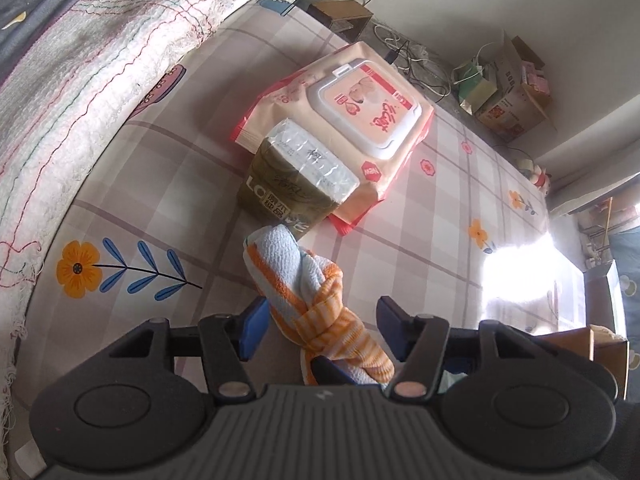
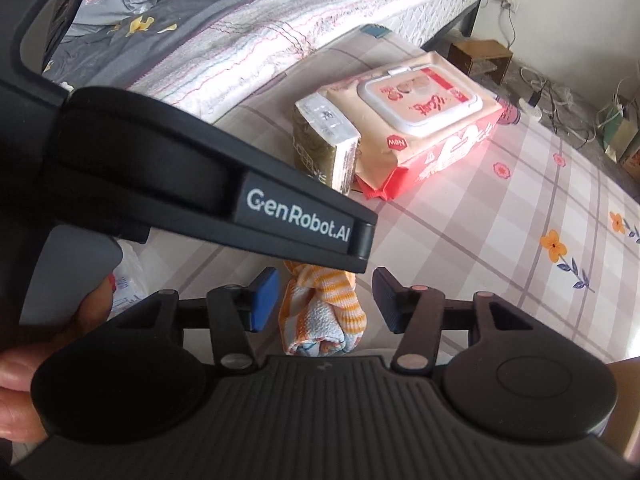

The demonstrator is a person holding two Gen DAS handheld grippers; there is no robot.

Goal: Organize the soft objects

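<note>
Both grippers, left (image 1: 320,322) & right (image 2: 325,298), jaws wide apart, gripping nothing, around knotted orange-white striped cloth towel (image 1: 308,292) on checked floral sheet (image 1: 420,248).

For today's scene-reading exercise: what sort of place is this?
Most likely a bedroom at home: a bed with a quilt, a floral checked sheet, and cardboard boxes beside the wall.

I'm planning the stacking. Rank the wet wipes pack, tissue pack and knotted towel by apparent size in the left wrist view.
1. Wet wipes pack, clearly largest.
2. Tissue pack and knotted towel: look alike in extent; the towel lies nearer the camera, so I won't rank them.
</note>
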